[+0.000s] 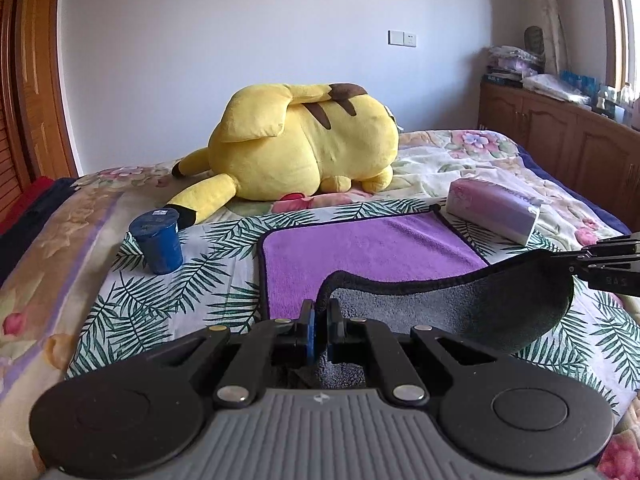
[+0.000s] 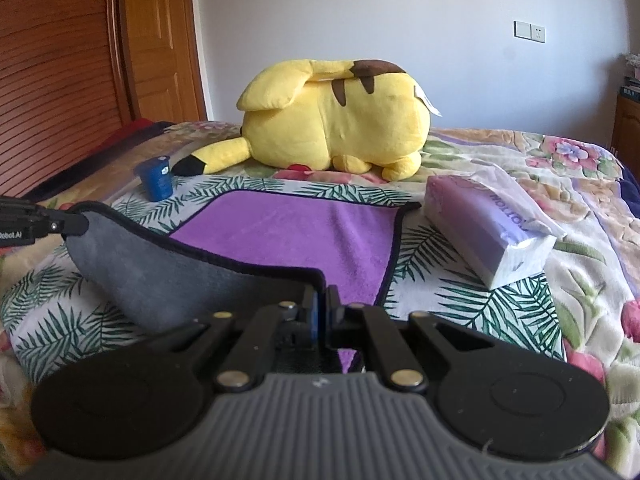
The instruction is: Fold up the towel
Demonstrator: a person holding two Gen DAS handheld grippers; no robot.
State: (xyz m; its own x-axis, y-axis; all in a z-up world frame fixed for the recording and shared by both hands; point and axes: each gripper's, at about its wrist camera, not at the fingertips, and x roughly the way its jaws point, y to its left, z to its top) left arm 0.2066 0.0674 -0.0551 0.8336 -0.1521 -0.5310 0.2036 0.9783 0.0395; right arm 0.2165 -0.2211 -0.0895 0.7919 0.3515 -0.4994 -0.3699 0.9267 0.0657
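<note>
A purple towel with a dark hem and grey underside lies on the bed; it also shows in the right wrist view. Its near edge is lifted, so the grey underside hangs between the two grippers. My left gripper is shut on the near left corner. My right gripper is shut on the near right corner. Each gripper shows at the edge of the other's view: the right one and the left one.
A yellow plush toy lies beyond the towel. A blue cup stands upside down to the left. A tissue pack lies to the right. A wooden cabinet is at the far right, a wooden wardrobe at the left.
</note>
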